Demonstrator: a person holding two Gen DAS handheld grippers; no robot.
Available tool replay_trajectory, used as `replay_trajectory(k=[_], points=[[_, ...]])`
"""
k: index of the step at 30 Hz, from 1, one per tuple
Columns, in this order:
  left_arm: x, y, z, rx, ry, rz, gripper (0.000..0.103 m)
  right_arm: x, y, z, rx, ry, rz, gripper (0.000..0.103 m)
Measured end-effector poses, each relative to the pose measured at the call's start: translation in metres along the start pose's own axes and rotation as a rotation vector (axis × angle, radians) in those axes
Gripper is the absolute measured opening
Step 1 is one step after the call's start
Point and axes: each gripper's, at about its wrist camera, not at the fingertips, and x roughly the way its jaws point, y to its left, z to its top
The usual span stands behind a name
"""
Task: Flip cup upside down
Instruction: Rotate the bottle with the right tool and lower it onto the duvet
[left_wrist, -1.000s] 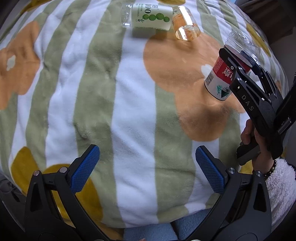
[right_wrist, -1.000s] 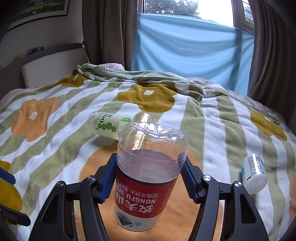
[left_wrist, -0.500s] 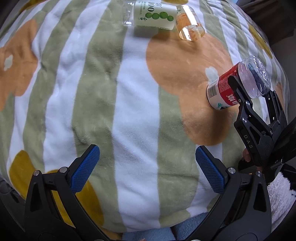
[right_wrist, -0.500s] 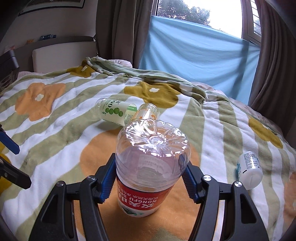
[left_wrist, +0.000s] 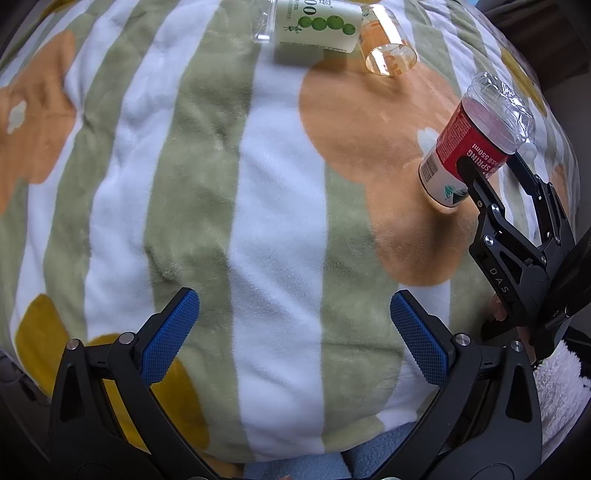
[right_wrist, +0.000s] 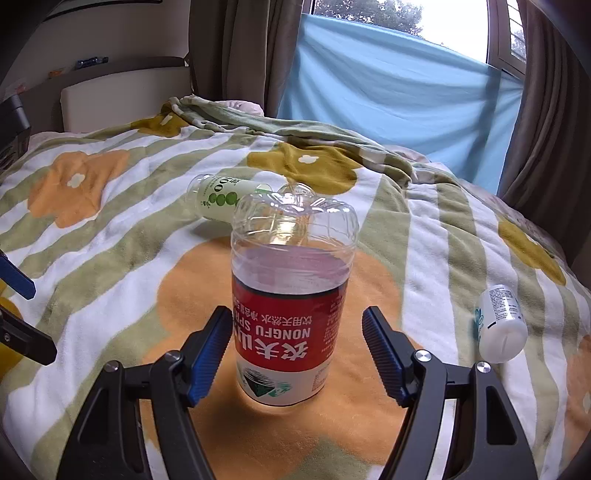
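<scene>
The cup is a cut clear plastic bottle with a red label. It stands mouth-down on an orange flower of the blanket, its moulded base on top. My right gripper is open, with its blue pads on either side of the label; there is a clear gap on the right side. In the left wrist view the same cup stands at the right, with the right gripper around its lower part. My left gripper hangs open over the striped blanket with nothing between its pads.
A bottle cup with green dots and a clear orange-tinted cup lie on their sides at the far end. A small white bottle lies to the right. A hand holds the right gripper. Behind the bed hang curtains and a blue sheet.
The right gripper has set the inverted cup down on the blanket and opened off it. The left gripper has drifted slightly and stays open.
</scene>
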Motion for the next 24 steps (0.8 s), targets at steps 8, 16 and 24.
replay_trajectory(k=[8,16,24], points=[[0.000,0.004,-0.002,-0.006,-0.002,-0.006,0.103,-0.001,0.003,0.012,-0.006,-0.001,0.038,0.068],[-0.007,0.008,-0.004,-0.015,-0.010,-0.016,0.103,-0.001,-0.002,0.043,0.006,-0.012,0.053,0.069],[-0.015,0.007,-0.003,-0.008,-0.030,-0.012,0.103,-0.020,-0.005,0.046,0.022,-0.046,0.037,0.068]])
